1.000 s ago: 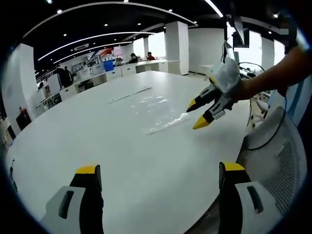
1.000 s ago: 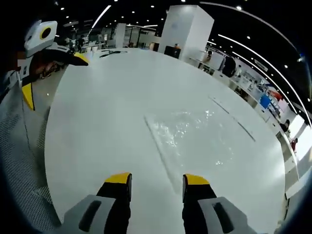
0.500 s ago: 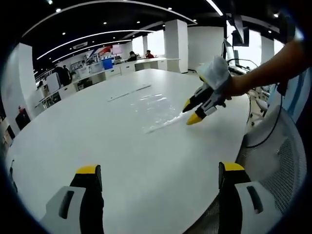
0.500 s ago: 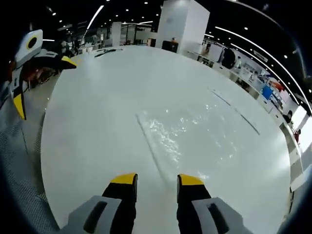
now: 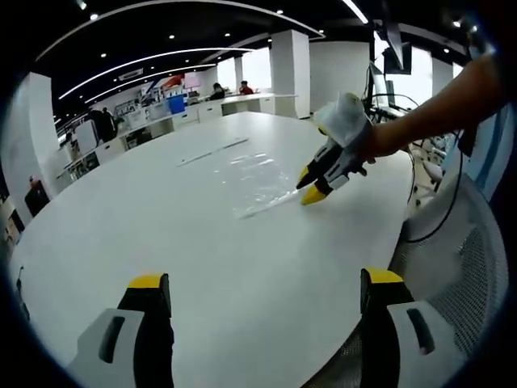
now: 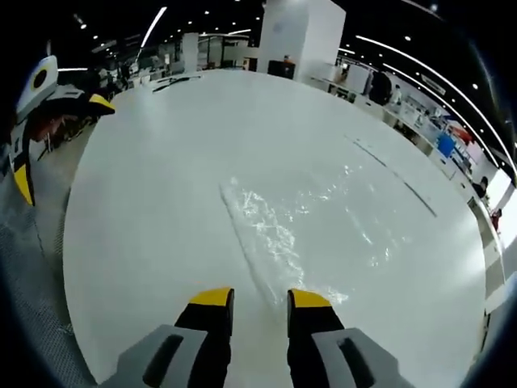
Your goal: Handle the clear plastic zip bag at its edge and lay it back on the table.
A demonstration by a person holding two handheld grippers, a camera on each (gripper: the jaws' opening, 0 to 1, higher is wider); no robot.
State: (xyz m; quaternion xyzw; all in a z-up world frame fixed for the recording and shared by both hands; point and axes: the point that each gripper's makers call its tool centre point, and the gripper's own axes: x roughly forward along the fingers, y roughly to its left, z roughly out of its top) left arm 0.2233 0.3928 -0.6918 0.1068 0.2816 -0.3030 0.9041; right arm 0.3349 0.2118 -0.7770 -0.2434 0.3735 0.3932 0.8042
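Zip bag: the clear plastic zip bag [image 6: 311, 222] lies flat on the white table [image 6: 145, 202], directly ahead of the right gripper's jaws and running away from them.
Bag edge: the near corner of its long straight edge [image 6: 246, 242] sits in line with the gap between those jaws, just ahead of the tips; whether the tips touch the film cannot be told.
Long axis: the edge runs forward and slightly to the left of the jaw line, so the jaws meet it almost end-on.
Right gripper: the right gripper [image 6: 260, 297] holds its jaws a narrow gap apart, with nothing clamped between them as far as the frames show. In the left gripper view the same gripper [image 5: 308, 185] points its yellow tips down at the bag's near end [image 5: 260, 179].
Left gripper: the left gripper [image 5: 262, 283] has its jaws spread wide and empty; the bag lies well ahead of them and to their right.
Nearer hand: the right gripper is at the bag, the left well apart from it.
Judged step: approach to the edge, grasp not yet made.
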